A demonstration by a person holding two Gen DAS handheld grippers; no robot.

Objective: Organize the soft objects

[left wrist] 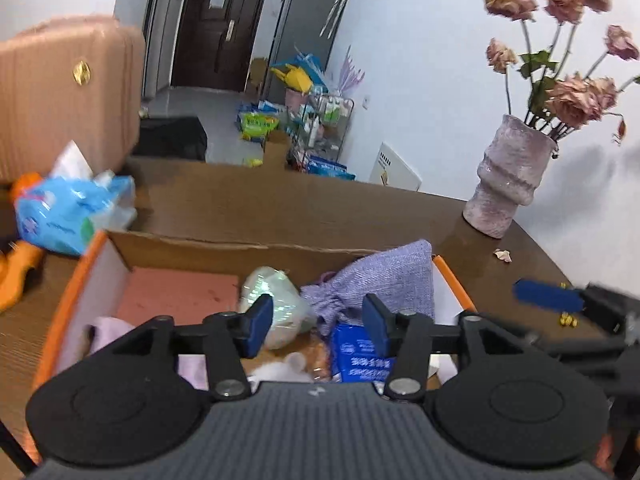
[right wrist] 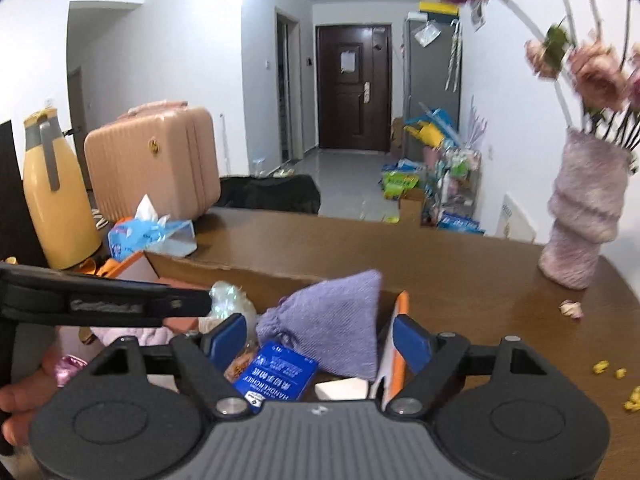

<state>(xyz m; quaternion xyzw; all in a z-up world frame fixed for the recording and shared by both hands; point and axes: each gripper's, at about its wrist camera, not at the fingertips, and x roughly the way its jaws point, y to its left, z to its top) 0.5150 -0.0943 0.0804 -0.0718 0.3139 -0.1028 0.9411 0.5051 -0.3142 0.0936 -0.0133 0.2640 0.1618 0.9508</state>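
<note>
An open cardboard box (left wrist: 240, 246) with orange sides sits on the brown table. Inside lie a purple drawstring pouch (left wrist: 384, 280), a crinkly clear-wrapped white bundle (left wrist: 276, 292), a blue handkerchief pack (left wrist: 356, 356), a pale pink cloth (left wrist: 108, 332) and a salmon pad (left wrist: 180, 294). My left gripper (left wrist: 318, 326) hovers open over the box, its pads touching nothing. My right gripper (right wrist: 320, 340) is open too, with the purple pouch (right wrist: 340, 328) loose between its fingers and the handkerchief pack (right wrist: 276, 372) just below. A white sponge (right wrist: 342, 388) shows beneath the pouch.
A pink vase (left wrist: 508, 184) of dried roses stands at the table's far right, with a petal (left wrist: 503, 255) and yellow bits (right wrist: 608, 370) near it. A blue tissue pack (left wrist: 72, 212), a pink suitcase (right wrist: 156, 160) and a yellow flask (right wrist: 56, 196) crowd the left.
</note>
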